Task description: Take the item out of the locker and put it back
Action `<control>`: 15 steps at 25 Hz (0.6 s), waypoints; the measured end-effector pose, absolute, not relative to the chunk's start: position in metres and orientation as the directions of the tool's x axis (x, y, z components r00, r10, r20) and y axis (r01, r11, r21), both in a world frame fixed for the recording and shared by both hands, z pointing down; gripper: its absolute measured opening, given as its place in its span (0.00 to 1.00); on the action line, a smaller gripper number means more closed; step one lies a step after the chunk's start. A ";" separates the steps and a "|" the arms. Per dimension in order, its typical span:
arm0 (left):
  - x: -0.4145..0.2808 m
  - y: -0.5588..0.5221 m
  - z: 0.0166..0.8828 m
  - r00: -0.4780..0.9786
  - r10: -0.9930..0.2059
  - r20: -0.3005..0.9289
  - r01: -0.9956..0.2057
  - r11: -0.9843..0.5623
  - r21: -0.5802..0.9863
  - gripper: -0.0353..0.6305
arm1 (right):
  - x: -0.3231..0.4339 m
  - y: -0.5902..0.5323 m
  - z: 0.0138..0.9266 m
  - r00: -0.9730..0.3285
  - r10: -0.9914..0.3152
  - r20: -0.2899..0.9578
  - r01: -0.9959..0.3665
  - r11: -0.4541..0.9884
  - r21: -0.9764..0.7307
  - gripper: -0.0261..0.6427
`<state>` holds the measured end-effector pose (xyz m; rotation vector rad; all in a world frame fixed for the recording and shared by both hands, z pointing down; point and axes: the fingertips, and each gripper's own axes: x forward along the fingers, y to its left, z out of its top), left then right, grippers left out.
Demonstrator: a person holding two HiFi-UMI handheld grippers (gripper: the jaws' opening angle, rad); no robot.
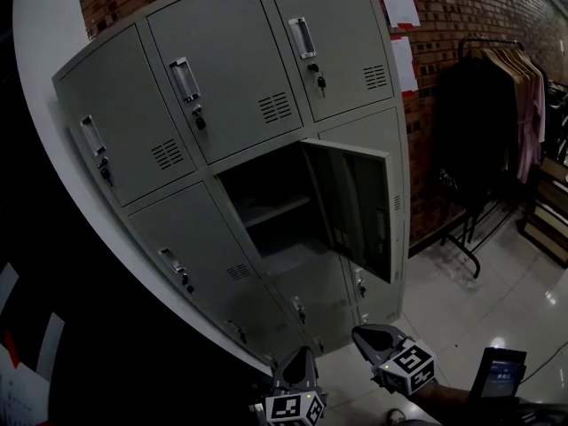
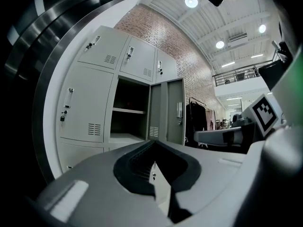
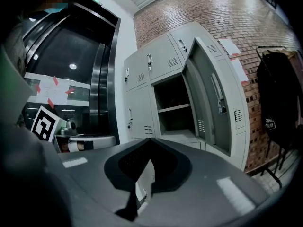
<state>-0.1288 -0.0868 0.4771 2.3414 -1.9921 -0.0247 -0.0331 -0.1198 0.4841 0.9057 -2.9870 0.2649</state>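
A bank of grey lockers (image 1: 222, 87) stands against a brick wall. One middle compartment (image 1: 271, 211) is open, its door (image 1: 355, 207) swung out to the right. Inside I see a shelf (image 1: 277, 209) and a dark interior, with no item visible. My left gripper (image 1: 300, 353) and right gripper (image 1: 359, 334) are low in the head view, well short of the locker, both shut and empty. In the left gripper view the gripper (image 2: 154, 144) points at the open compartment (image 2: 129, 112). In the right gripper view the gripper (image 3: 150, 141) faces the same compartment (image 3: 174, 108).
A clothes rack (image 1: 488, 122) with dark garments stands to the right of the lockers. Papers (image 1: 399, 3) hang on the brick wall. A white curved column (image 1: 35, 60) rises at the left. A small dark screen (image 1: 501, 371) sits low at the right over the tiled floor.
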 end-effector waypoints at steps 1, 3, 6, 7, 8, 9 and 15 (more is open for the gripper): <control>-0.130 -0.087 0.479 0.161 -0.986 0.036 -0.985 -0.158 0.063 0.05 | -0.033 -0.120 0.485 -0.833 -0.550 0.061 -0.553 0.819 -0.156 0.04; -0.131 -0.087 0.481 0.161 -0.986 0.043 -0.985 -0.157 0.067 0.05 | -0.035 -0.120 0.487 -0.834 -0.547 0.067 -0.550 0.821 -0.150 0.04; -0.132 -0.088 0.482 0.163 -0.985 0.047 -0.985 -0.160 0.068 0.05 | -0.037 -0.120 0.485 -0.838 -0.541 0.066 -0.545 0.826 -0.146 0.04; -0.131 -0.089 0.482 0.164 -0.985 0.047 -0.985 -0.161 0.069 0.05 | -0.037 -0.121 0.485 -0.839 -0.540 0.066 -0.544 0.826 -0.146 0.04; -0.131 -0.089 0.482 0.165 -0.985 0.046 -0.984 -0.162 0.071 0.05 | -0.037 -0.121 0.484 -0.839 -0.540 0.066 -0.543 0.827 -0.145 0.04; -0.131 -0.090 0.482 0.166 -0.985 0.046 -0.984 -0.162 0.073 0.05 | -0.038 -0.122 0.484 -0.840 -0.539 0.068 -0.543 0.828 -0.143 0.04; -0.131 -0.094 0.480 0.164 -0.984 0.076 -0.984 -0.157 0.081 0.05 | -0.040 -0.129 0.479 -0.838 -0.542 0.063 -0.545 0.828 -0.127 0.04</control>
